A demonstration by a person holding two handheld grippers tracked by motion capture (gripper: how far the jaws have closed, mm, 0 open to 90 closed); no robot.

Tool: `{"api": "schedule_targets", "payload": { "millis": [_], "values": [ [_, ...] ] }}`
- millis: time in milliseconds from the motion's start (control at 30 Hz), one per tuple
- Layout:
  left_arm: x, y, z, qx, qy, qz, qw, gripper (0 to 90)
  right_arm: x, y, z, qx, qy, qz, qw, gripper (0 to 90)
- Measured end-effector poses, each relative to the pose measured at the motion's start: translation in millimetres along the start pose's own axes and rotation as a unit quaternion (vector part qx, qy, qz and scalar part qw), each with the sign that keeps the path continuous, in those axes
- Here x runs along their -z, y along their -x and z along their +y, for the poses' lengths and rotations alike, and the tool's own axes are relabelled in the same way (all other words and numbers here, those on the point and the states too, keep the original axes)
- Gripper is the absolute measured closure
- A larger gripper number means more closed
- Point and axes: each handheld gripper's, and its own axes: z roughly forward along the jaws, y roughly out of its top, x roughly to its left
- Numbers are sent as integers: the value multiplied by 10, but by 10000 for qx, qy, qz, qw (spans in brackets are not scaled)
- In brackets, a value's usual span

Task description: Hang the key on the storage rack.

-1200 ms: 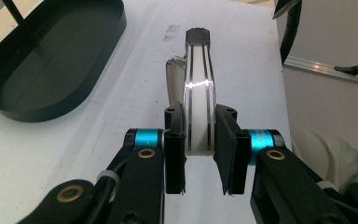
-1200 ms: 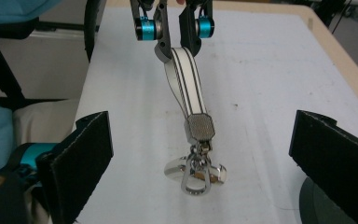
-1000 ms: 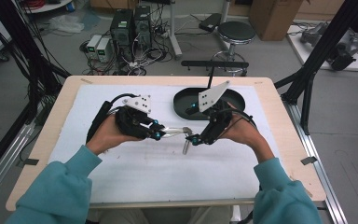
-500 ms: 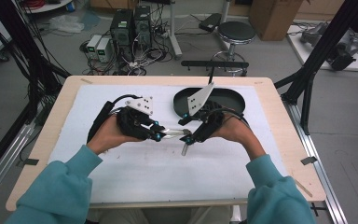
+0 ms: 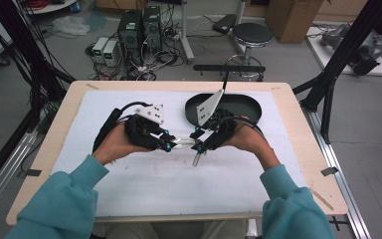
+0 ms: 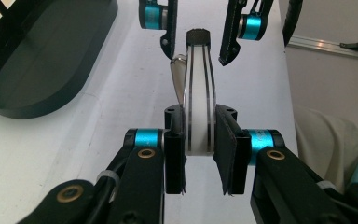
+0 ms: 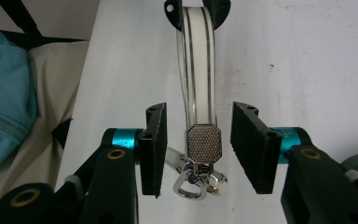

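I am pinching the light, stiff white strap (image 6: 199, 112) in my left gripper (image 6: 199, 154); my right gripper (image 7: 199, 147), pads closing but not yet touching, is flanking its slippery metal clasp (image 7: 203, 140) at six o'clock.

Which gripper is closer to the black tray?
The right gripper: it sits just in front of the tray. The left gripper is farther off to the tray's left, clamping the white strap.
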Motion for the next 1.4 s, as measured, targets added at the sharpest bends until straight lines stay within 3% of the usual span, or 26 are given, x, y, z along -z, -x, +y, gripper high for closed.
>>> {"api": "schedule_targets", "payload": {
  "millis": [433, 567, 833, 1100, 1167, 1200, 1233, 1267, 1333, 1367, 1400],
  "values": [
    [-12, 9, -2, 6, -65, 0, 10000, 744, -53, 5, 26, 29, -83, 40, 10000, 665],
    [-27, 12, 0, -23, -92, -17, 10000, 744, -67, 14, 32, 22, -147, 106, 9998, 732],
    [-22, 2, -12, -15, -95, -41, 9999, 744, -91, 22, 55, 47, -220, 119, 9997, 749],
    [9, -40, -89, 43, 283, -145, 9995, 716, -56, 22, 51, -31, -133, 93, 9999, 751],
    [58, -78, -114, 28, 658, -123, 9978, 606, -62, 21, 41, -39, -151, 66, 9999, 751],
    [58, -78, -114, 28, 658, -123, 9978, 530, -60, 21, 36, -34, -114, 34, 9999, 751],
    [73, -78, -133, 71, 762, 74, 9970, 424, -58, 23, 32, -58, -78, 26, 9999, 751],
    [73, -78, -133, 71, 762, 74, 9970, 341, -58, 23, 32, -58, -78, 26, 9999, 751],
    [99, -74, -166, 138, 959, 345, 9947, 133, -35, 44, 6, -125, 67, -22, 9999, 751],
    [99, -74, -166, 138, 959, 345, 9947, 42, -24, 46, 1, -160, 73, -47, 9998, 751],
    [139, -73, -207, 170, 1288, 382, 9908, 17, -16, 48, -2, -196, 98, -74, 9997, 751]
  ]
}}
